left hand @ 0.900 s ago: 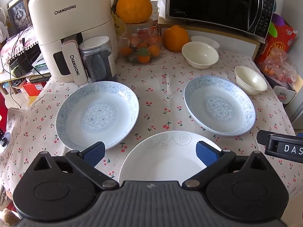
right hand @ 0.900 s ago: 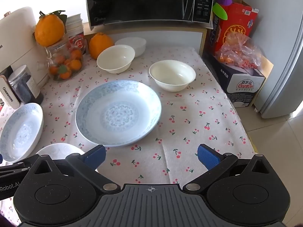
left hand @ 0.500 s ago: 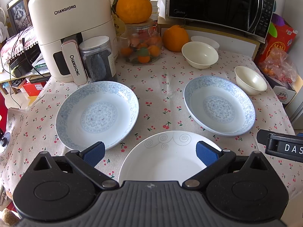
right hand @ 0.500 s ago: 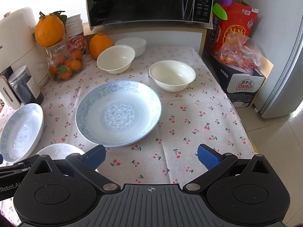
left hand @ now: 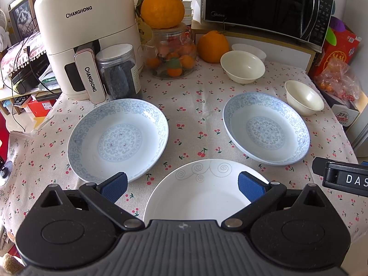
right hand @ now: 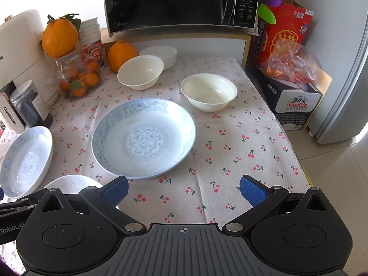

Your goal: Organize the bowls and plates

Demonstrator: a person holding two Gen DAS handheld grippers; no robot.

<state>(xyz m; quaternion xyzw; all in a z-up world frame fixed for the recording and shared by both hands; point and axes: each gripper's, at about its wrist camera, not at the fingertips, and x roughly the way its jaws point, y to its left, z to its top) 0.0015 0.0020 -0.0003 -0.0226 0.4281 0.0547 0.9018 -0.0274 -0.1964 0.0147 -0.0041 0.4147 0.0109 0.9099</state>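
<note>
Cherry-print cloth covers the table (right hand: pixel 230 138), and at the back a black microwave (right hand: pixel 179 2) sits on its shelf, with a cream air fryer (left hand: pixel 85 30) off to the left. Now the crockery: two blue-patterned shallow plates lie flat and well apart, one on the left (left hand: pixel 117 138), the other on the right (right hand: pixel 143 138). Between them, nearer the front edge, rests a plain white plate with grey swirls (left hand: pixel 202 188). Behind, a cream bowl (right hand: pixel 140 71) stands just in front of a white bowl (right hand: pixel 161 55) near a big orange (right hand: pixel 122 54), and another cream bowl (right hand: pixel 209 90) sits just beyond the right blue plate. A glass jar of small oranges (left hand: pixel 171 55) carries a second big orange on its lid. Left gripper (left hand: pixel 182 185) hangs over the white plate, jaws spread wide, nothing in them. Right gripper (right hand: pixel 184 189) hovers over bare cloth at the front, jaws wide too, gripping nothing.
</note>
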